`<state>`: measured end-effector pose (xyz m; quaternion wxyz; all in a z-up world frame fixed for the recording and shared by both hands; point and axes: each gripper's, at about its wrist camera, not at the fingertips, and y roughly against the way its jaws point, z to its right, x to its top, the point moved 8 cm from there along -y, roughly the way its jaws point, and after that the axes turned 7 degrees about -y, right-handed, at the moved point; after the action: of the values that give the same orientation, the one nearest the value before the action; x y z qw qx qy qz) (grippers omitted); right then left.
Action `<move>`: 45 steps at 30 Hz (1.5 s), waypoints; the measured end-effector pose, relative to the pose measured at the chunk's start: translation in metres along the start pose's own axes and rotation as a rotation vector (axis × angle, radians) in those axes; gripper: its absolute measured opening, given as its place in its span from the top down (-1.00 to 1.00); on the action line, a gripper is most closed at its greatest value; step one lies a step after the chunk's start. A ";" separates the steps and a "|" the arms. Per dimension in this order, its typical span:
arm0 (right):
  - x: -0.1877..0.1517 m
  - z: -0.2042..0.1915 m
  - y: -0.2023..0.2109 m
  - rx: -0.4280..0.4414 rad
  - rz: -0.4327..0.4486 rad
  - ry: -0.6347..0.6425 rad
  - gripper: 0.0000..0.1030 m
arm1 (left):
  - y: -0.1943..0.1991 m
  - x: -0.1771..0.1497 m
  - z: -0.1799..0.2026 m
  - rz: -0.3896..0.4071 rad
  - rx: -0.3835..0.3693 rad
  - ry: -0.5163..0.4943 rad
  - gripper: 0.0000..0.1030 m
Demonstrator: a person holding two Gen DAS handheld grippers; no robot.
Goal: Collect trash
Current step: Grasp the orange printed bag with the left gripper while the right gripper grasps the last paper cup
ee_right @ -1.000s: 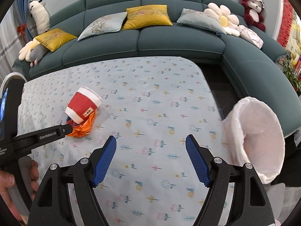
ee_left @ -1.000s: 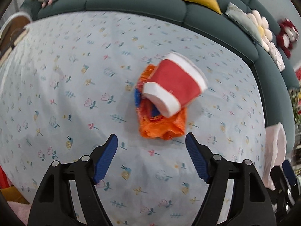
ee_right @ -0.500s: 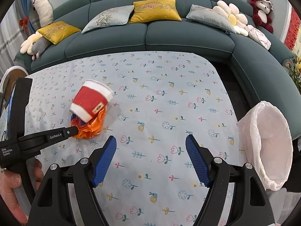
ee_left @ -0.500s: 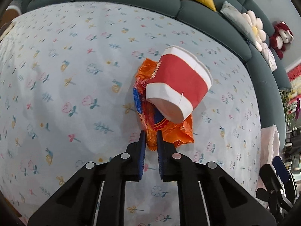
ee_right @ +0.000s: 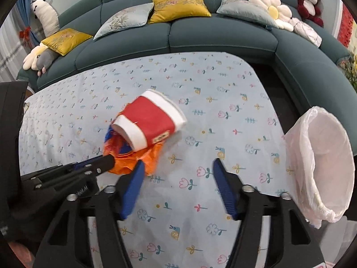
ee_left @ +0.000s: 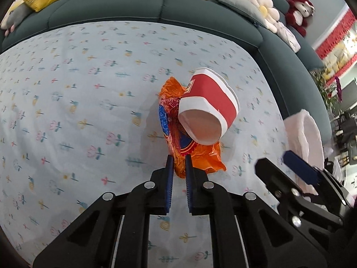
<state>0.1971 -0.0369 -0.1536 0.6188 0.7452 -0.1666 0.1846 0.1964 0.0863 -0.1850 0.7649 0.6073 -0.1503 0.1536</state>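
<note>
A crumpled orange snack wrapper [ee_left: 196, 156] lies on the flowered tablecloth with a red and white paper cup [ee_left: 208, 107] tipped on its side on top of it. My left gripper [ee_left: 177, 167] is shut on the wrapper's near edge; it also shows in the right wrist view [ee_right: 111, 159], gripping the wrapper [ee_right: 133, 160] under the cup [ee_right: 151, 122]. My right gripper [ee_right: 177, 172] is open and empty, just right of the wrapper, its left finger close to it.
A bin lined with a white plastic bag [ee_right: 321, 169] stands at the table's right edge, also in the left wrist view [ee_left: 305, 134]. A dark green sofa [ee_right: 178, 33] with cushions and plush toys curves round the far and right sides of the table [ee_right: 223, 89].
My left gripper closed on the wrapper's edge and holds it. My right gripper moved left, close to the wrapper and cup, still open.
</note>
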 end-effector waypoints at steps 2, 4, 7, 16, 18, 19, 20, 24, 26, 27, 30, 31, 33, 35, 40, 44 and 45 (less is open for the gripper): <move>-0.001 0.000 -0.001 0.016 -0.003 -0.003 0.07 | 0.000 -0.002 0.004 -0.007 -0.014 -0.004 0.81; -0.001 -0.002 0.001 0.044 0.003 0.005 0.14 | 0.002 -0.004 0.007 -0.007 -0.047 0.009 0.81; 0.002 -0.006 0.002 0.076 0.014 0.019 0.20 | 0.004 -0.006 0.011 -0.007 -0.099 0.025 0.81; 0.017 -0.006 -0.009 0.065 0.028 0.046 0.21 | 0.004 -0.012 0.019 -0.022 -0.116 0.002 0.81; 0.022 -0.005 -0.013 0.068 0.029 0.037 0.21 | 0.003 -0.013 0.019 -0.023 -0.117 0.005 0.81; 0.025 -0.006 -0.014 0.072 0.029 0.032 0.21 | 0.003 -0.012 0.019 -0.023 -0.117 0.007 0.81; 0.026 -0.007 -0.015 0.072 0.029 0.031 0.23 | 0.003 -0.013 0.018 -0.023 -0.117 0.009 0.81; 0.027 -0.011 -0.026 0.059 -0.006 0.059 0.62 | 0.002 -0.012 0.015 -0.024 -0.110 0.014 0.81; 0.024 -0.009 -0.030 0.055 -0.024 0.059 0.83 | 0.003 -0.011 0.015 -0.023 -0.107 0.012 0.81; 0.022 -0.007 -0.030 0.052 -0.024 0.053 0.85 | 0.003 -0.011 0.016 -0.021 -0.105 0.009 0.81; 0.020 0.000 -0.025 0.051 -0.017 0.033 0.90 | 0.006 -0.009 0.019 -0.016 -0.099 0.001 0.81; 0.019 0.003 -0.023 0.053 -0.012 0.027 0.91 | 0.007 -0.008 0.021 -0.013 -0.097 -0.003 0.81; 0.019 0.011 -0.016 0.053 -0.001 0.016 0.92 | 0.010 -0.006 0.025 -0.007 -0.095 -0.010 0.81; 0.021 0.019 -0.007 0.051 0.015 0.004 0.93 | 0.013 -0.004 0.032 0.000 -0.092 -0.023 0.81; 0.030 0.041 0.017 0.040 0.068 -0.029 0.94 | 0.021 0.001 0.054 0.014 -0.084 -0.067 0.81; 0.036 0.063 0.038 0.033 0.110 -0.064 0.93 | 0.026 0.005 0.079 0.023 -0.087 -0.102 0.81; 0.038 0.072 0.045 0.029 0.125 -0.075 0.93 | 0.027 0.006 0.084 0.025 -0.088 -0.108 0.81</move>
<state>0.2138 -0.1169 -0.1086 0.5886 0.7486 -0.2329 0.1974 0.1871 0.0107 -0.1403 0.7794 0.5788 -0.2057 0.1233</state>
